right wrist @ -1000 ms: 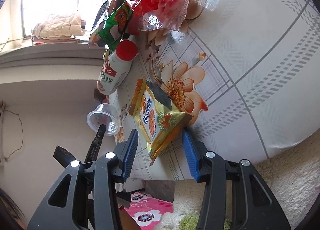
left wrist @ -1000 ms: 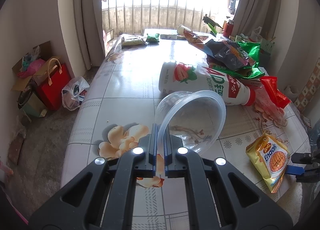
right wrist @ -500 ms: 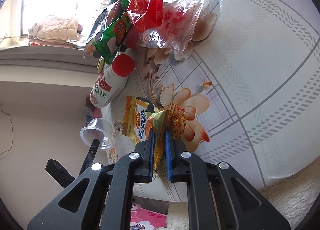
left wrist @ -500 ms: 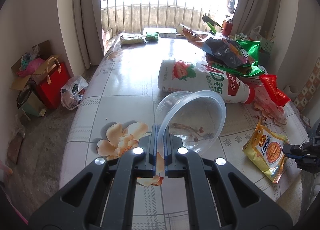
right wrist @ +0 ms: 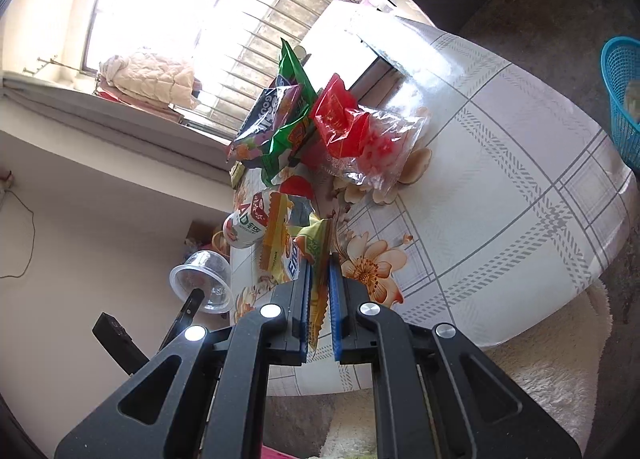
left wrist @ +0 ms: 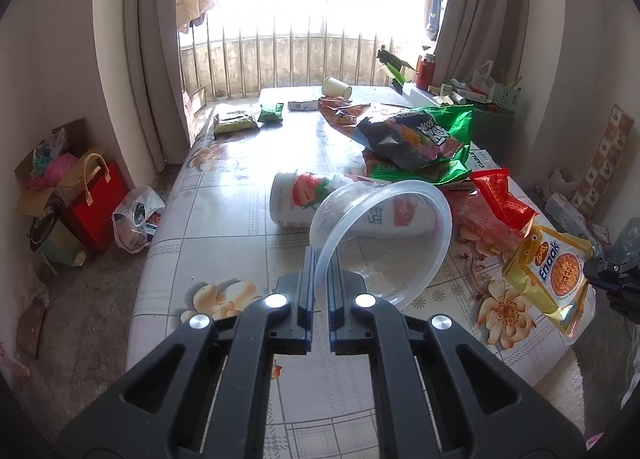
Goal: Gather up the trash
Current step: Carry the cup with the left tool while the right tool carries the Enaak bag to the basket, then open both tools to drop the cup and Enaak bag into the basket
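Left gripper [left wrist: 319, 301] pinching the thin rim of a clear round plastic cup [left wrist: 382, 243] tipped above the glossy floral tablecloth [left wrist: 224, 215], right gripper [right wrist: 319, 299] clamped on a crinkly yellow snack packet [right wrist: 294, 249] off the cloth's edge, white strawberry-printed bottle [left wrist: 316, 197] lying behind the cup, shiny green and red wrappers [left wrist: 424, 139] heaped beyond.

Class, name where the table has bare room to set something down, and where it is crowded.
Bare: the tabletop between the small green packets and the strawberry bottle, and the near left edge. Crowded: the right side, with snack bags and red wrapper.
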{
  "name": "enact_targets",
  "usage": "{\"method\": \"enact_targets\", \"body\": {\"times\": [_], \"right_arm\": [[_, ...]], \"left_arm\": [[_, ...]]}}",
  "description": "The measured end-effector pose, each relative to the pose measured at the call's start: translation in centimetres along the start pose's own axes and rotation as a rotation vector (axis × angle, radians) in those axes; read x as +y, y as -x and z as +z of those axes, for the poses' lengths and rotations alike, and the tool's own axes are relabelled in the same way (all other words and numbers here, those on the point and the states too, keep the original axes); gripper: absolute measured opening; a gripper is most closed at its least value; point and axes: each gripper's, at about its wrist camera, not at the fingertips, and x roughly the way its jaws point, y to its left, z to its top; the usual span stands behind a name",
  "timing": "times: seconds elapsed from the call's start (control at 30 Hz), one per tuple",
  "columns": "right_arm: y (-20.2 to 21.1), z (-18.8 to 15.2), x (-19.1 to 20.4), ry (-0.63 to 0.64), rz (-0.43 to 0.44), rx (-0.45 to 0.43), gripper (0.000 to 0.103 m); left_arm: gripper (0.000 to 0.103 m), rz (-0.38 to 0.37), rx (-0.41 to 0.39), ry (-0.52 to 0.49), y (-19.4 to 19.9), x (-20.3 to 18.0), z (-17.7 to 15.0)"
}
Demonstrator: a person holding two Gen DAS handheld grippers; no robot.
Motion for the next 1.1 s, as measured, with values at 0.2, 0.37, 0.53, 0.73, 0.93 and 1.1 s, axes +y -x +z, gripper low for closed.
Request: {"method": "enact_targets", "body": {"times": [0.2,0.37,0.53,0.73,0.93,1.1], "right_arm": [[6.6,0.6,-2.7,-0.032,-0.013,-0.154,0.009],[13.8,0.9,-7.0,-0.106,-0.064,-0.336,0.009],[22.0,0.9,-12.3,-0.199,-0.18,-0.544,0.009],[28.1,1.2,-20.1,-0.338,-0.285,-0.672,0.009],[26.2,3.7,-28.8,-0.479,-0.343,-0.621,0.009],[22.8,7.1,-35.4,-0.568,-0.374,-0.554,0.009]], "left_arm": [[0.004,-0.101,-0.035,-0.087,0.9,-5.5,2.2],[0.004,-0.243,-0.04,-0.2,0.6,-12.9,4.6],[0.004,-0.423,0.011,-0.331,-0.7,-22.9,6.8],[0.004,-0.568,0.162,-0.502,-4.9,-37.4,7.0],[0.004,-0.607,0.451,-0.619,-13.3,-51.3,2.2],[0.004,-0.546,0.56,-0.687,-20.4,-58.8,-2.0]]}}
